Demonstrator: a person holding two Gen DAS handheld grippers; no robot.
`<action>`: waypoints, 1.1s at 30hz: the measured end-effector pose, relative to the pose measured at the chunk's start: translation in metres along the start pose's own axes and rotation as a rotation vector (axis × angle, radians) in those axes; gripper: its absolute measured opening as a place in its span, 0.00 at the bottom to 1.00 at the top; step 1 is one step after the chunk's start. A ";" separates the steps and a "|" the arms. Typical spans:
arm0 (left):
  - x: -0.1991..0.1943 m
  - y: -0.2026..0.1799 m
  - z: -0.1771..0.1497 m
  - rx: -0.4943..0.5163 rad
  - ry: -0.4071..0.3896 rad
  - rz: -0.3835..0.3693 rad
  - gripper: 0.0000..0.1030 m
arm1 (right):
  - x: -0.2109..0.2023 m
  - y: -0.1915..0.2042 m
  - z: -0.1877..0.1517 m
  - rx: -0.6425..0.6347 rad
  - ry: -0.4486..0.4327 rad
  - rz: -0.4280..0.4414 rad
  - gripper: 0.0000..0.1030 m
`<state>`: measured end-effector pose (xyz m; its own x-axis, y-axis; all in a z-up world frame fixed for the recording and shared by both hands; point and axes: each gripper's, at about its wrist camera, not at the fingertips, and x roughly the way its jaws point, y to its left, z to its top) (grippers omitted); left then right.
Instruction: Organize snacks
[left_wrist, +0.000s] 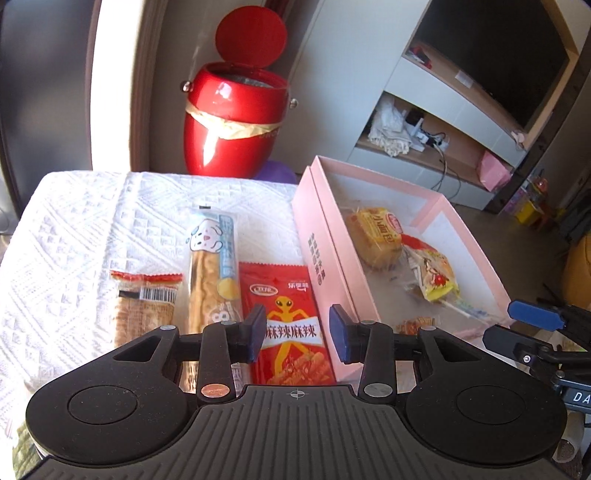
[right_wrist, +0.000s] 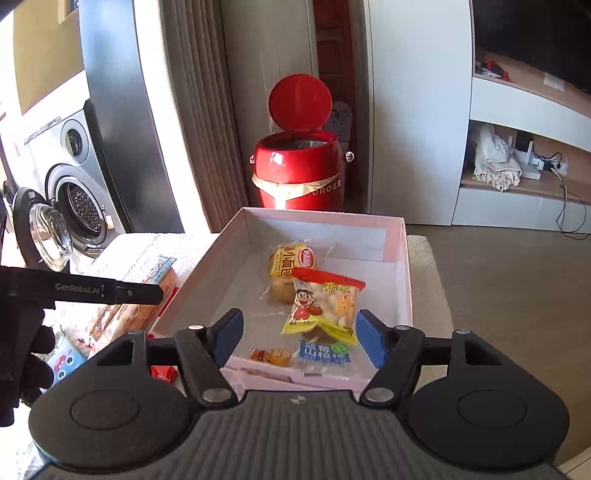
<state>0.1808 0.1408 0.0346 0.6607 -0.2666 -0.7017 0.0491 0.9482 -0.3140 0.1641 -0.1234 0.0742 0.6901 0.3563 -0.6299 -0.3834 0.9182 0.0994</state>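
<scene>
I see the pink box (right_wrist: 400, 266) on the white cloth (left_wrist: 74, 229), already holding a bread bun (right_wrist: 286, 275), a yellow candy bag (right_wrist: 325, 308) and smaller packets. My right claw (right_wrist: 299, 341) hangs over its near end, jaws spread, pinching nothing. Left of the box three snacks still lie on the cloth. My left claw (left_wrist: 298, 332), spread and empty, is the nearer one: the red spicy packet (left_wrist: 291, 325) sits straight ahead between its fingers, long axis running away from me, just beside the box wall. I'd judge that packet next.
</scene>
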 end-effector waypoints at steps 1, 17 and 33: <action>-0.003 -0.003 -0.010 0.014 0.008 -0.005 0.40 | -0.003 0.004 -0.008 -0.024 0.002 -0.001 0.66; -0.038 -0.015 -0.084 0.026 0.041 0.045 0.35 | 0.000 0.030 -0.083 -0.017 0.123 0.080 0.66; -0.078 0.013 -0.101 -0.084 0.028 0.139 0.34 | 0.025 0.082 -0.066 -0.061 0.167 0.225 0.66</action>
<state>0.0539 0.1564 0.0205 0.6355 -0.1393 -0.7594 -0.1051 0.9589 -0.2637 0.1091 -0.0503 0.0153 0.4751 0.5119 -0.7157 -0.5549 0.8055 0.2078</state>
